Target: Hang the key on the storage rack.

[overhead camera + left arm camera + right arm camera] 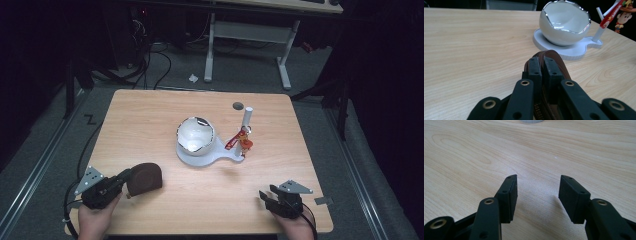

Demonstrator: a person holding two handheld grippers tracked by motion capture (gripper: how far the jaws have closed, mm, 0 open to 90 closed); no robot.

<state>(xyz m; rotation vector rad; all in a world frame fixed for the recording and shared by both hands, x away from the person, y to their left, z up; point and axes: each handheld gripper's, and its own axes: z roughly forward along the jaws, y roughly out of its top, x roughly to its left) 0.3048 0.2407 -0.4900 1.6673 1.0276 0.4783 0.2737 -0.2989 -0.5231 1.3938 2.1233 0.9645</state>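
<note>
At the table's seven o'clock corner, the left gripper (122,181) pinches the edge of a dark brown, rounded leather pouch (145,178) that rests on the light wooden table (150,120); in the left gripper view its jaws are pressed tight on the pouch's rim, a zipper showing between them. At five o'clock, the right gripper (267,196) sits low over bare wood, jaws spread wide and holding nothing. Near the table's centre stands a glossy white eggshell-shaped bowl (196,135) with a jagged silver rim on a flat white base (210,157). At the bowl's three o'clock, a white upright post (247,117) carries a small red cartoon figure (244,140).
</note>
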